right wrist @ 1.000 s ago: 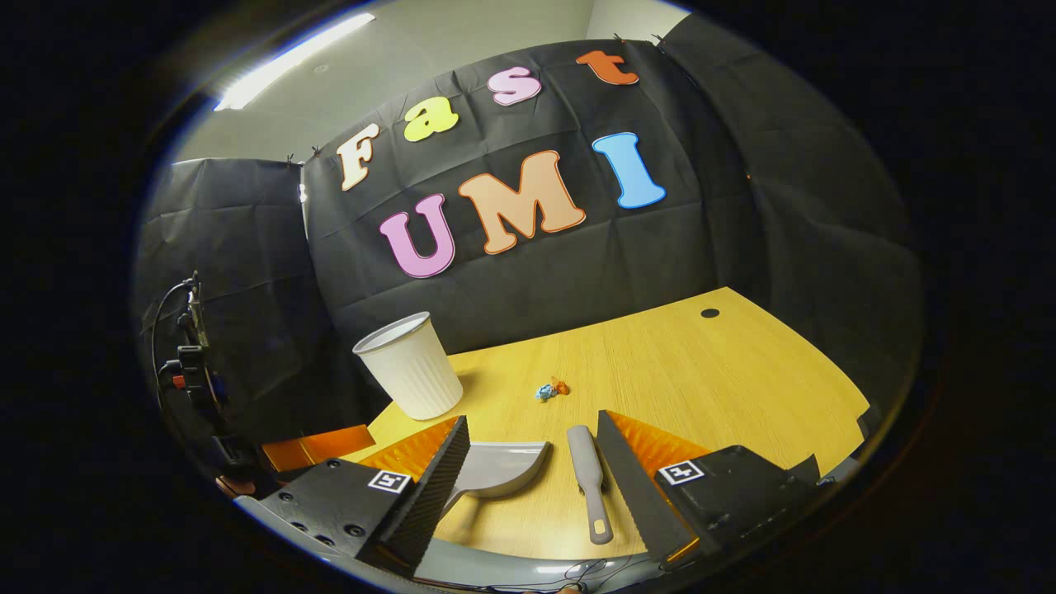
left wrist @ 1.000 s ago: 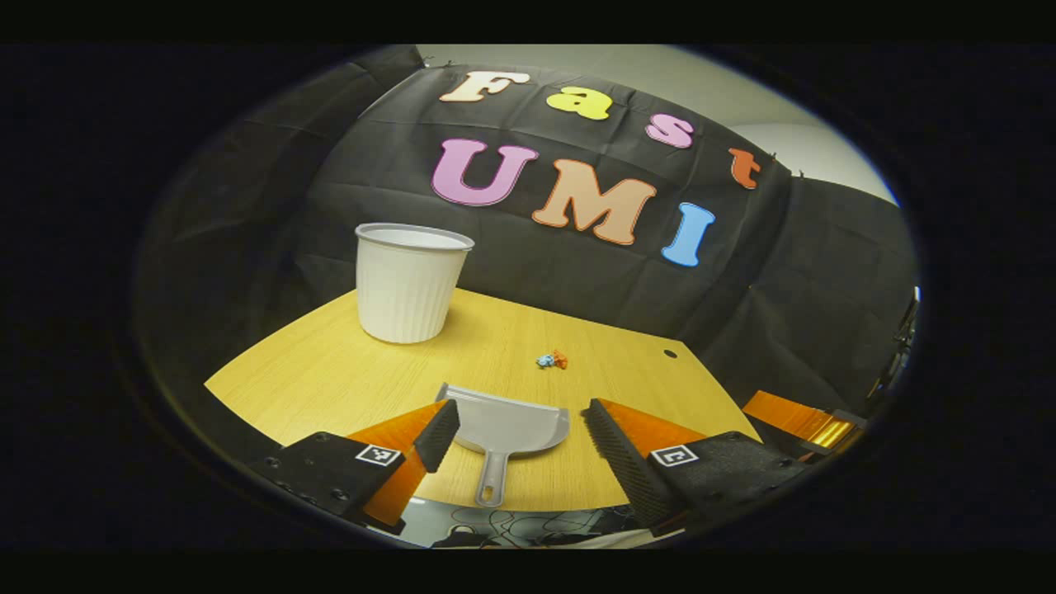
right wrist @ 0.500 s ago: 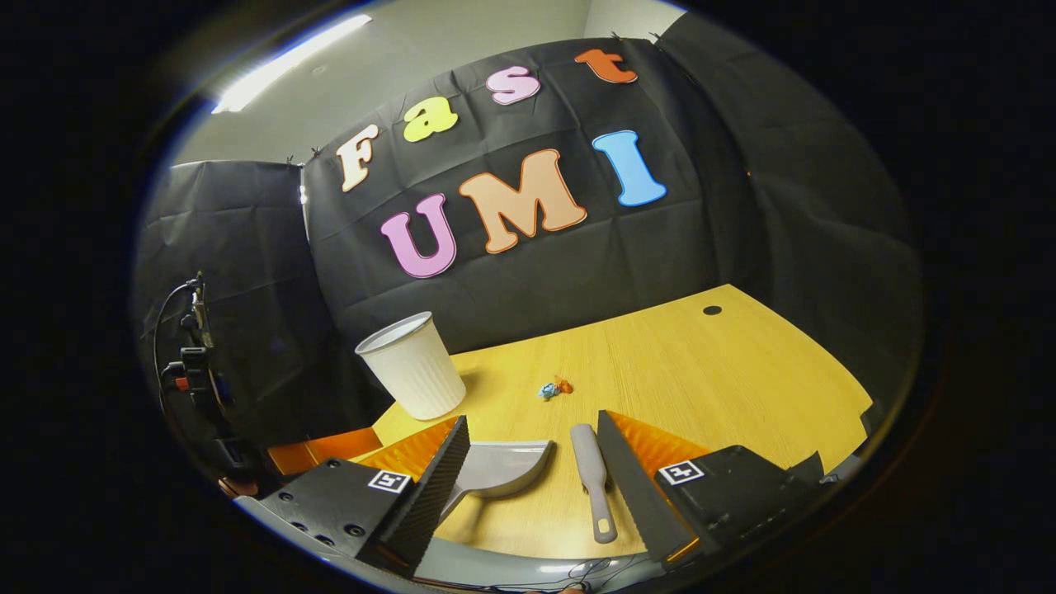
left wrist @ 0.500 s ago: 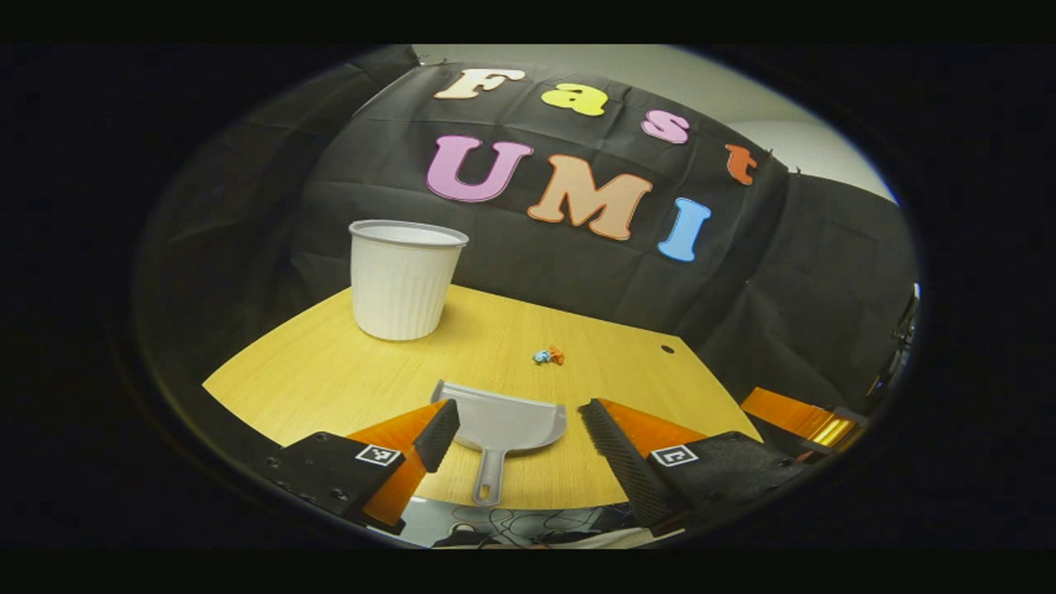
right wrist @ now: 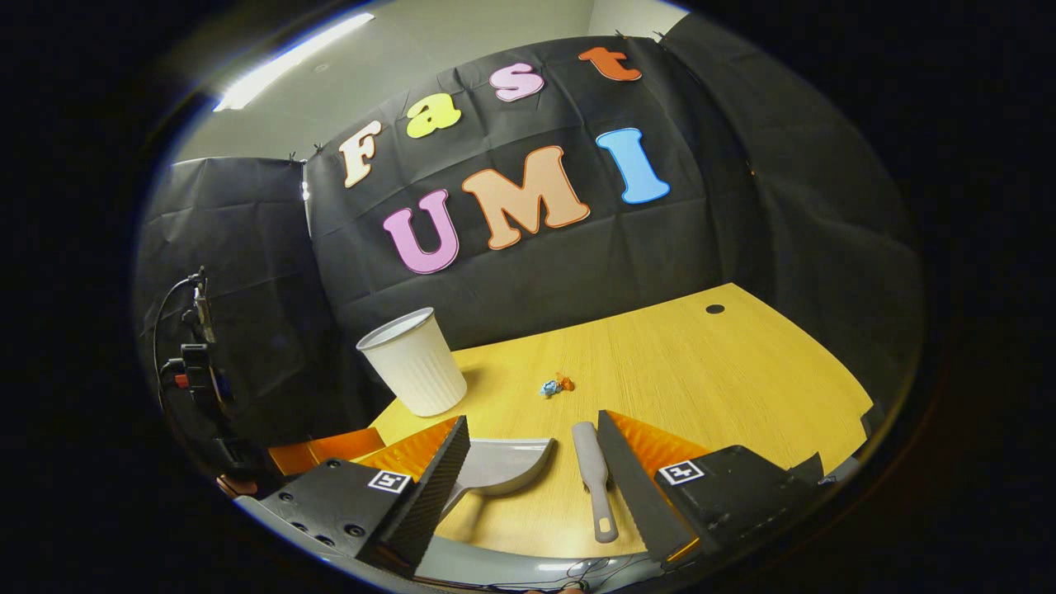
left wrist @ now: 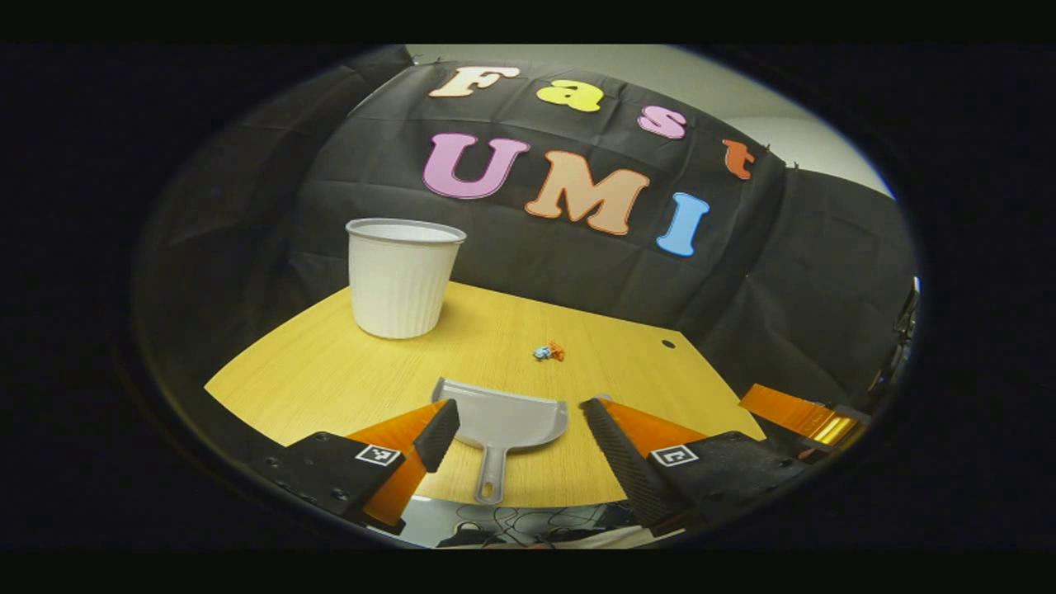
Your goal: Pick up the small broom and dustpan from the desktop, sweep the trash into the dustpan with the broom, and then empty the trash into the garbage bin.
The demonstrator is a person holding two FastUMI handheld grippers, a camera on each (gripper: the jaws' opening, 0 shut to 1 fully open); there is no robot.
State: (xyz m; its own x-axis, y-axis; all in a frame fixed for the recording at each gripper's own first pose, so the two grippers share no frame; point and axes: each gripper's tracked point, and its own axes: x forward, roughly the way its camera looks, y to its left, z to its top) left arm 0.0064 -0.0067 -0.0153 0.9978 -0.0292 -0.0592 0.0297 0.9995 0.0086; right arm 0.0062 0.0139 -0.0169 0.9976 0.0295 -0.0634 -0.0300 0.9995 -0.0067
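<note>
Left gripper view. The left gripper [left wrist: 513, 425] hangs above the near edge of the light wooden bench [left wrist: 330, 371], jaws spread wide and holding nothing. Ahead and to its left, toward the far edge of the bench, a white ribbed plastic garbage bin [left wrist: 402, 278] stands upright with its mouth open. Directly between the two fingers, seen past them, a grey plastic dustpan [left wrist: 503, 422] lies flat on the bench, its handle pointing back toward the gripper and its scoop edge facing away; neither finger touches it. Beyond the dustpan, slightly right of centre, sits a small crumpled clump of blue and orange trash [left wrist: 549, 352], well apart from both dustpan and bin. Farther right, a small dark round hole [left wrist: 668, 344] marks the bench top. At the far right edge of the view part of the right gripper [left wrist: 804, 417] pokes in.

Right gripper view. The right gripper [right wrist: 535, 456] also rides above the near bench [right wrist: 742, 371] edge, jaws wide apart and empty. Far left, dark clamps and cables [right wrist: 194, 363] hang by the cloth wall. The bin [right wrist: 412, 361] stands ahead to the left. The dustpan [right wrist: 502, 464] lies just inside the left finger, partly hidden behind it. A small grey plastic broom [right wrist: 592, 474] lies on the bench just beside the right finger, handle end nearest the gripper; contact cannot be told. The trash [right wrist: 556, 385] lies ahead, between the fingers' lines.
</note>
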